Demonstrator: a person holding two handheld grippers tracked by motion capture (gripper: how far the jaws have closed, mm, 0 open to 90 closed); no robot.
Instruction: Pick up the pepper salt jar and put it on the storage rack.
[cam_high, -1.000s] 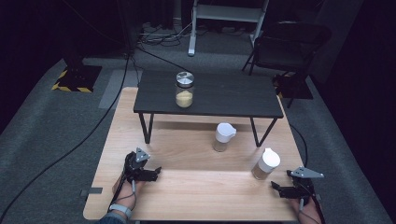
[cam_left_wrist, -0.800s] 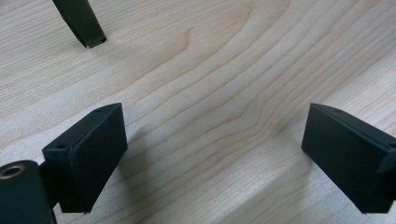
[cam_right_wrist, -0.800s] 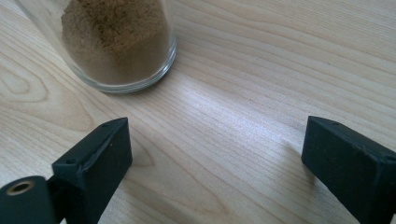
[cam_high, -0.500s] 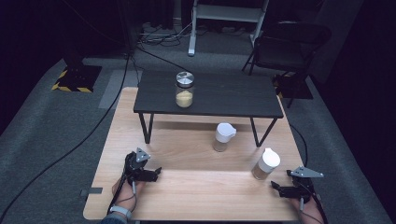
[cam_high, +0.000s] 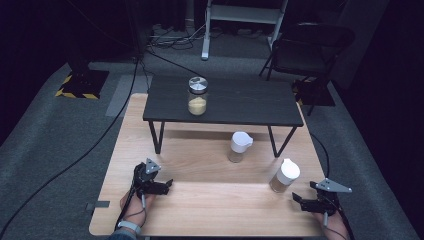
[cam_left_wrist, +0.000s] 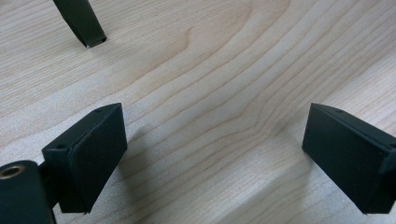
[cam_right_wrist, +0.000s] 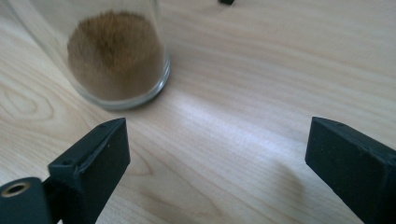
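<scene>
Risk sits at the lower right of the high view: the right gripper (cam_high: 304, 199), jaws wide apart and empty, rests near the white-capped glass jar of brown powder (cam_high: 284, 176) on the wooden tabletop (cam_high: 215, 210). A crooked approach could knock this tall jar over. The left gripper (cam_high: 162, 186) is also spread open and empty.

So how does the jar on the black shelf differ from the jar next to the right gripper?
The shelf jar has a grey metal lid; the near jar has a white cap. The shelf jar holds pale yellow grains, the near jar brown powder. The shelf jar stands on the black shelf, the near jar on the wooden table. Both are upright clear glass.
</scene>
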